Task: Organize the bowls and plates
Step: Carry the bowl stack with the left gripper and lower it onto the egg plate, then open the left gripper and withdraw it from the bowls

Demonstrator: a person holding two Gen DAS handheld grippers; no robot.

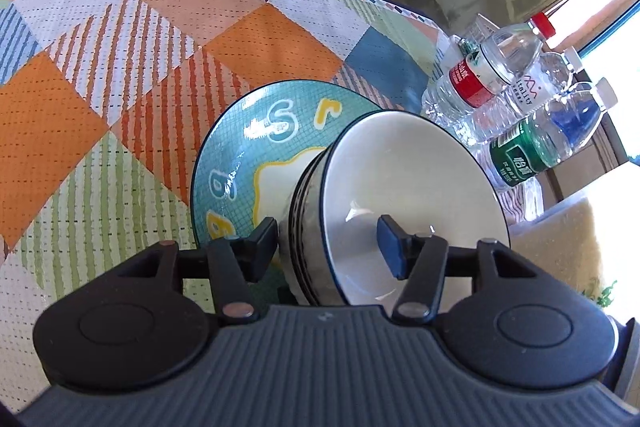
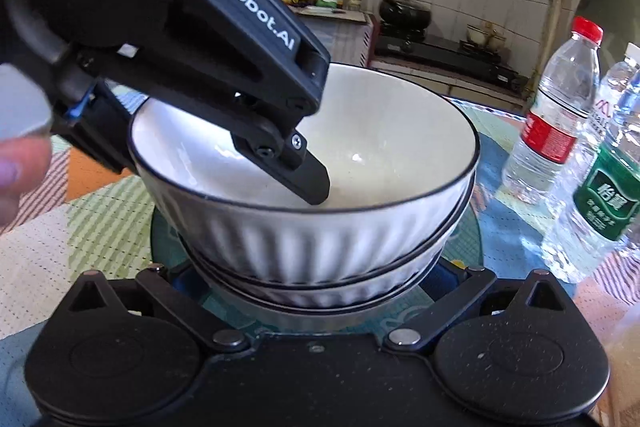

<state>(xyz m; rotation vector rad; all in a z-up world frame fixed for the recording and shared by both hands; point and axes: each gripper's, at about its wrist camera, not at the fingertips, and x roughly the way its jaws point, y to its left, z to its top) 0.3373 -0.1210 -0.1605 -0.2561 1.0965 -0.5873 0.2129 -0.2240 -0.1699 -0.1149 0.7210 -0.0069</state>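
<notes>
The patchwork tablecloth (image 1: 120,75), with orange, green, blue and white patches, fills the left half of the left wrist view. On it lies one teal plate (image 1: 240,131) with letters printed on it, in the centre of the frame. On this plate stands a stack of white ribbed bowls (image 2: 320,227) with dark rims; three rims can be counted in the right wrist view, in the middle of the frame. Three clear water bottles (image 1: 520,99) stand in the upper right of the left wrist view, just beside the plate: one with a red label (image 2: 554,131), one with a green label (image 2: 600,207), and one with a white label between them.

The left gripper (image 1: 328,247) is spread around the wall of the top bowl: one finger is inside the bowl and the other one outside, and they do not press on it. The right gripper (image 2: 316,279), at the bottom of its own view, is spread wide on both sides of the bottom of the stack, and its fingertips are hidden by the bowls.
</notes>
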